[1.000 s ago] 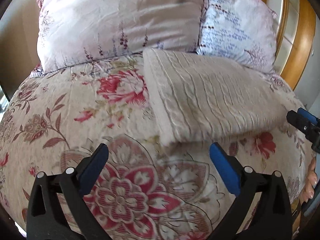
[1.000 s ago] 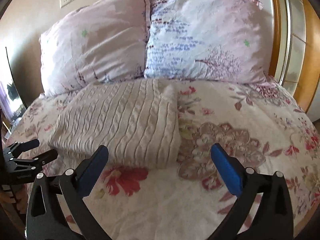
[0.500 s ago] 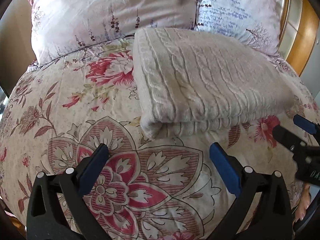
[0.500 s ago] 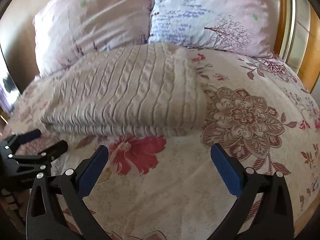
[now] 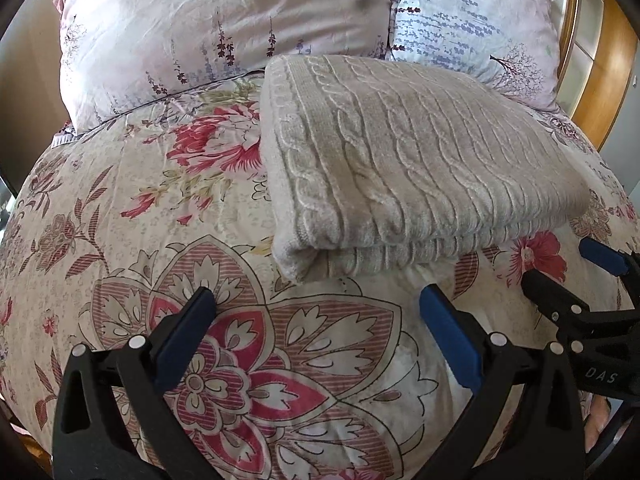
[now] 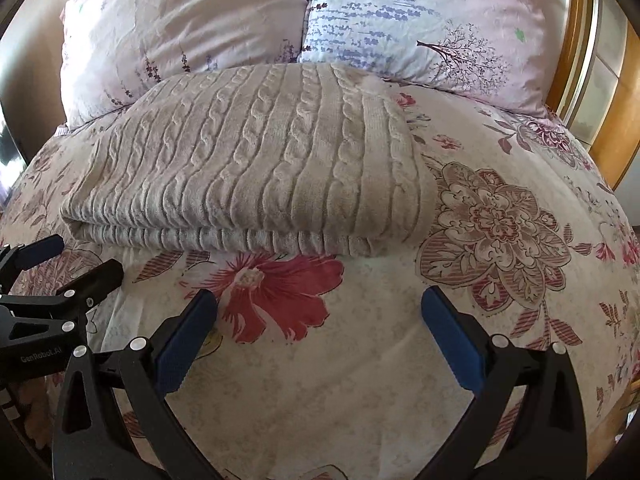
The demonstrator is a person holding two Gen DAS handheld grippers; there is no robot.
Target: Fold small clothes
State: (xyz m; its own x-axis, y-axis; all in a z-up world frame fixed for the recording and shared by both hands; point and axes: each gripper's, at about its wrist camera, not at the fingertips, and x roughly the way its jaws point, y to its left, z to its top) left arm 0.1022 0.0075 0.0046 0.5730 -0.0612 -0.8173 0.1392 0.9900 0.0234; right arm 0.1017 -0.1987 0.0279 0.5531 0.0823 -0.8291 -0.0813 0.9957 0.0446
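Since 1 s ago both cams have closed in on the cream cable-knit folded sweater (image 5: 404, 160); it now fills more of each view & its near edge sits just beyond the fingertips.

Left to right: the floral quilted bedspread (image 5: 132, 216) covers the bed. The left gripper (image 5: 316, 312) hovers over it w/ blue pads spread wide, nothing between them. The sweater's near-left corner, a rolled fold, lies just far-right of that gap, not touching. The sweater rests mid-bed, already doubled over, long axis running left-right, cable ribs running near-far; its far edge reaches the pink floral pillow (image 5: 208, 24) and the pale blue-print pillow (image 6: 432, 24). The right gripper (image 6: 318, 310) is likewise spread wide & empty, near the sweater's near edge, right-of-centre, above a red flower print. Wooden headboard (image 6: 616, 120) at far right.

Key relation: the stacked near edge lies straight ahead of both grippers, each about equally close, left at the left corner, right toward the right corner. Likely next fold needs both to pinch that edge.
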